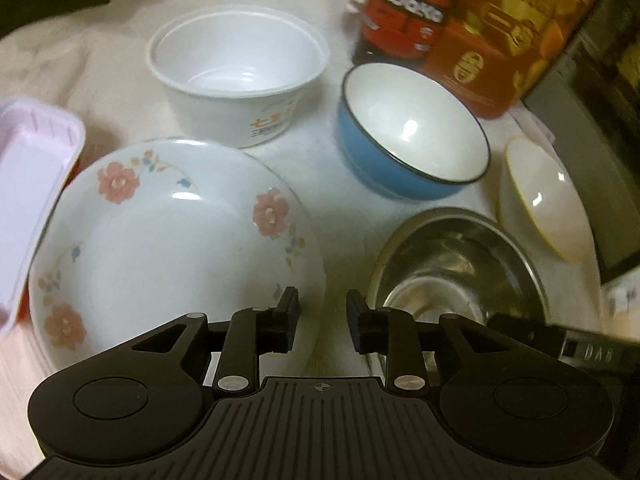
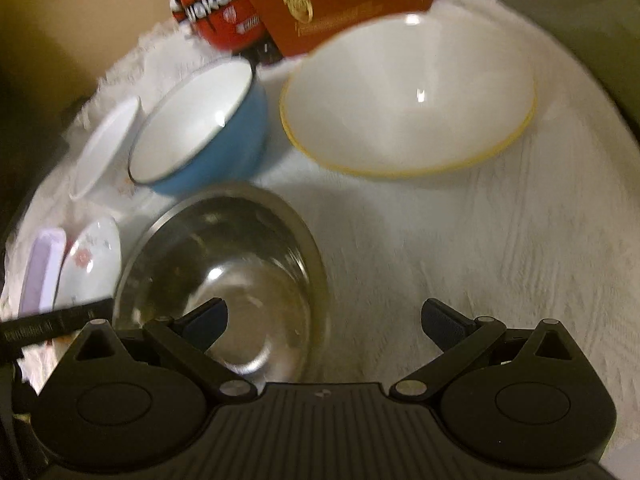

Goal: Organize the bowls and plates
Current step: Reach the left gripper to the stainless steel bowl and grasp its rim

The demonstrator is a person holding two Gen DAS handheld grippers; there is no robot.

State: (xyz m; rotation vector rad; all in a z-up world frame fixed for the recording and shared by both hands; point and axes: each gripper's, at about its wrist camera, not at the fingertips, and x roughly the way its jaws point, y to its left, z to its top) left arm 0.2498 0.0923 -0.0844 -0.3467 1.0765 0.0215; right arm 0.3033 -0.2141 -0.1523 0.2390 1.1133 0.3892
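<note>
Shiny round steel bowl (image 2: 224,276) sits dead centre-ish on the white tablecloth (image 2: 480,248). Blue enamel bowl (image 2: 204,128) just behind it, wide yellow-rimmed white bowl (image 2: 408,100) behind-right, right gripper (image 2: 324,320) spread wide over its near rim.

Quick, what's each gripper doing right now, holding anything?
Left gripper: partly open, holding nothing.
Right gripper: wide open, holding nothing, above the steel bowl.

We see a red box (image 1: 500,40) at the back on the white cloth (image 2: 480,248), a red-and-black toy figure (image 1: 400,4) just beside it.
</note>
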